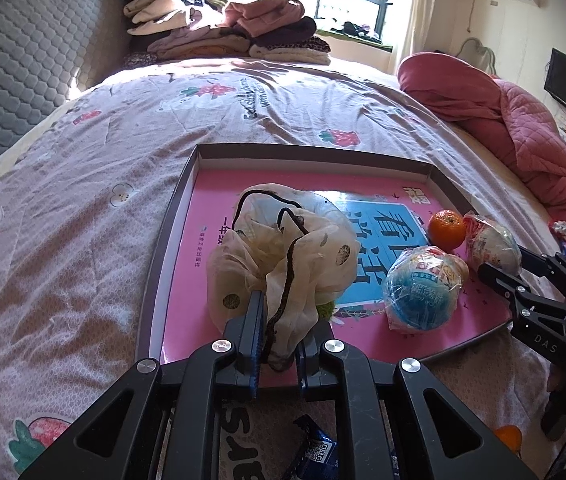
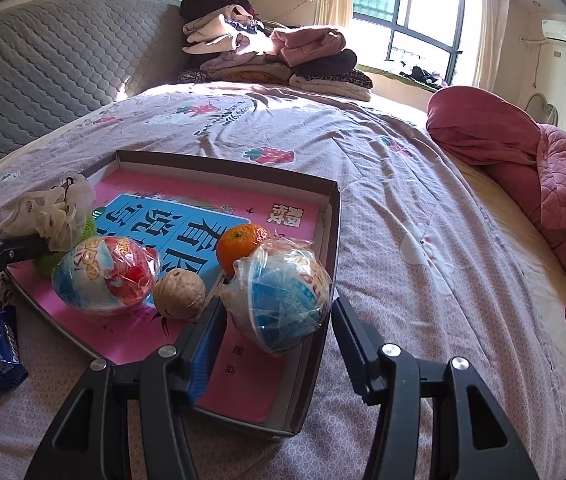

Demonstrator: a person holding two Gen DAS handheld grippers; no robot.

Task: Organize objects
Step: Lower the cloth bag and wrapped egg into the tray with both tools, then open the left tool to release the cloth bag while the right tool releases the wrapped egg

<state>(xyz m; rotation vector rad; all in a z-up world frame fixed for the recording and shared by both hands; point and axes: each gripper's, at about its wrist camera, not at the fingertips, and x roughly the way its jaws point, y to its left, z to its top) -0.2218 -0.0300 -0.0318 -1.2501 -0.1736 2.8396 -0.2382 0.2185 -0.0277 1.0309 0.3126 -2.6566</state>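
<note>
Now the left tool (image 1: 277,344) pinches the cream scrunchie (image 1: 283,256), which bunches at twelve o'clock from its tips. The right tool (image 2: 279,336) stands wide around the wrapped egg (image 2: 283,300), over the box (image 2: 333,240).

Shallow dark cardboard box tray (image 2: 333,216) lined with a pink and blue printed sheet, lying on a strawberry-print bedspread (image 2: 383,184). Contents: orange tangerine (image 2: 241,246); brown walnut (image 2: 179,294); red-and-blue plastic-wrapped toy egg (image 2: 105,276); blue-and-white plastic-wrapped toy egg (image 2: 283,298), between the parted fingers of the right gripper (image 2: 275,320), contact unclear. Left gripper (image 2: 39,246) at the left edge pinches a cream gauze pouch (image 2: 59,212).
</note>
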